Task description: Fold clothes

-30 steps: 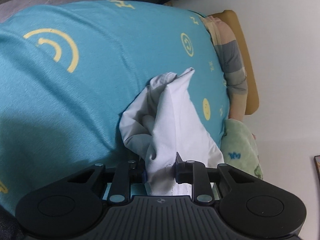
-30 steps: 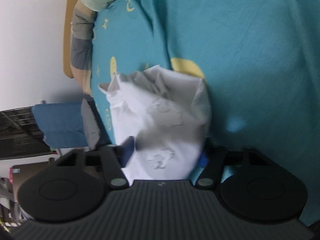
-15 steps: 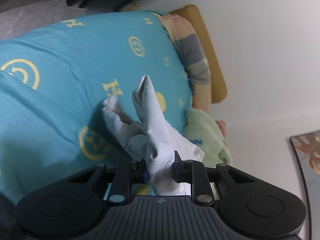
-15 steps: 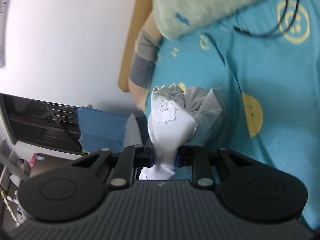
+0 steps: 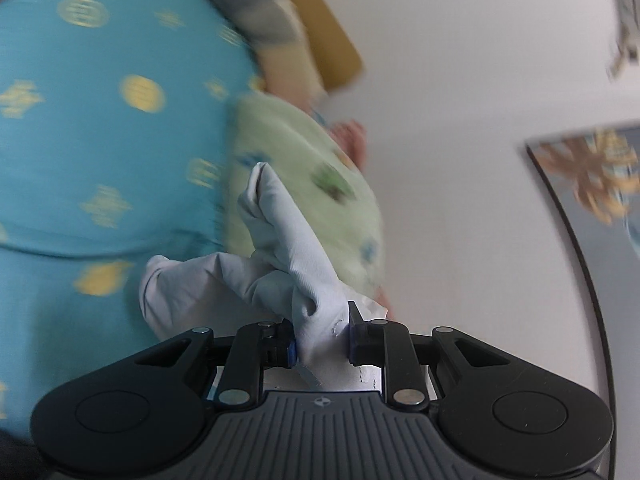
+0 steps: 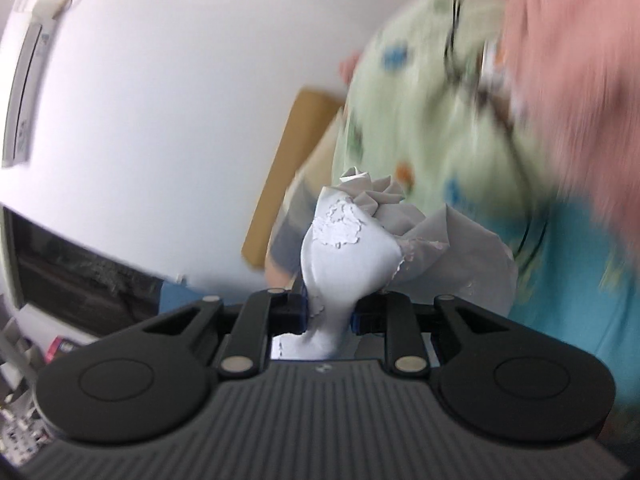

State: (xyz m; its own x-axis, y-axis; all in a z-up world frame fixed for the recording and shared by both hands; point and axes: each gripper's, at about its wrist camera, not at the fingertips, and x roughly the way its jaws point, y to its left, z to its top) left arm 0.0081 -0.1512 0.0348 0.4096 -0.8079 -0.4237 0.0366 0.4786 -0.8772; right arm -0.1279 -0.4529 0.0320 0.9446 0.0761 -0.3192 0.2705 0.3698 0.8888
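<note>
A white garment (image 5: 280, 264) with a cracked print is bunched up and held by both grippers. My left gripper (image 5: 322, 344) is shut on a fold of it; the cloth rises in a crumpled peak above the jaws, over the bed. My right gripper (image 6: 330, 312) is shut on another part of the white garment (image 6: 344, 240), which bulges above the jaws with the worn print facing me. The rest of the garment is hidden below the grippers.
A bed with a teal sheet (image 5: 100, 140) with yellow marks lies to the left. A light green pillow (image 5: 312, 184) lies at its head, also in the right view (image 6: 432, 112). A tan headboard (image 5: 320, 28) and white wall (image 5: 460, 120) are behind. Pink fabric (image 6: 568, 40) is blurred at top right.
Both grippers have lifted and swung toward the head of the bed with the garment in them. The views now face the pillow and the wall and are blurred by motion.
</note>
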